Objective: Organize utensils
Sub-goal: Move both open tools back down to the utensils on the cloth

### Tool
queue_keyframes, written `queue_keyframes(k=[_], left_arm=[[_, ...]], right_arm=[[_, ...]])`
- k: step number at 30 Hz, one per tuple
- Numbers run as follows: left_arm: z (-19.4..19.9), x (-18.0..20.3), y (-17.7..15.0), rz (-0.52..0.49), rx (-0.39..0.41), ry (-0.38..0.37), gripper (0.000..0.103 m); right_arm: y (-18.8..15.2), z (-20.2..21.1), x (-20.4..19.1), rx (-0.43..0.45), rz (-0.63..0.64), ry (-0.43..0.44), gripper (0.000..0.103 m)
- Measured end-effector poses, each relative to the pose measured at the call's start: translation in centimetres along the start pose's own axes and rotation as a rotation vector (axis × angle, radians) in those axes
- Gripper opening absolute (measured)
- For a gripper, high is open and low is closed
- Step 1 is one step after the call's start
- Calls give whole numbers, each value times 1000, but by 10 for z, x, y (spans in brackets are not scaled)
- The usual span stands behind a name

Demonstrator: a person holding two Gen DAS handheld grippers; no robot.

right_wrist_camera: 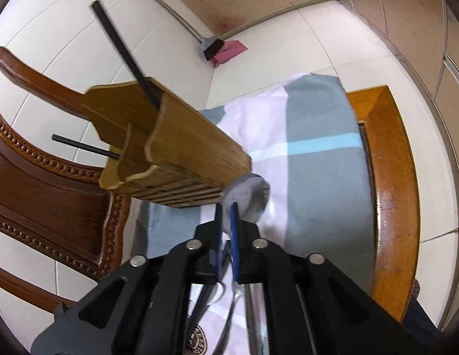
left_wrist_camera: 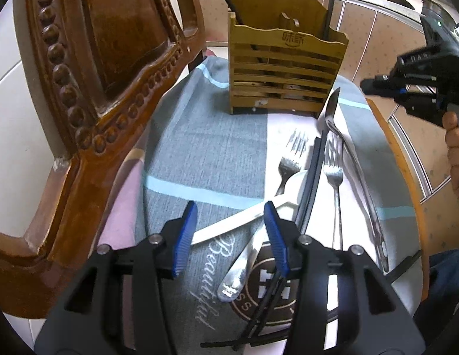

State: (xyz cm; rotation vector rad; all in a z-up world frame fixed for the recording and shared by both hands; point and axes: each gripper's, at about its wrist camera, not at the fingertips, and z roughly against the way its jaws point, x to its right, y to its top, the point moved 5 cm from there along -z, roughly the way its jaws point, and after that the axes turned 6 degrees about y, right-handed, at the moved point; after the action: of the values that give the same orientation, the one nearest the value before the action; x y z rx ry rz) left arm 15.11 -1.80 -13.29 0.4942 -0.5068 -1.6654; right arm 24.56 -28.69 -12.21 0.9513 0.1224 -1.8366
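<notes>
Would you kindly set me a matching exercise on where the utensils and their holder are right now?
Things:
1. slatted wooden utensil holder
2. white spoon
3. long steel spoon
4. thin black chopstick

Places:
A. lying crossed over the handle of a steel fork
B. standing inside the holder
C. upright at the far end of the grey and white cloth
D. lying flat at the right, bowl towards the holder

Pairs: 1-C, 2-A, 3-D, 4-B
</notes>
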Motion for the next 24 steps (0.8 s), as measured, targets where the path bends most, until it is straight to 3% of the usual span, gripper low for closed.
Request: queue_keyframes(k=[2, 12, 15, 19, 24], left_arm=[[-2, -2, 3, 1, -3, 10, 47], [0, 9, 14, -48, -14, -25, 47], [1, 19, 13, -75, -17, -47, 46], [1, 25, 8, -95, -17, -45, 46], [6, 29, 5, -94, -10, -58, 46]], right_arm=[[0, 2, 7, 7, -20, 9, 22], [-32, 24, 24, -63, -15, -17, 22], [-67, 45, 31, -125, -16, -46, 22], [-129, 64, 38, -280, -17, -78, 22], [-183, 71, 51, -410, -101, -76, 22]])
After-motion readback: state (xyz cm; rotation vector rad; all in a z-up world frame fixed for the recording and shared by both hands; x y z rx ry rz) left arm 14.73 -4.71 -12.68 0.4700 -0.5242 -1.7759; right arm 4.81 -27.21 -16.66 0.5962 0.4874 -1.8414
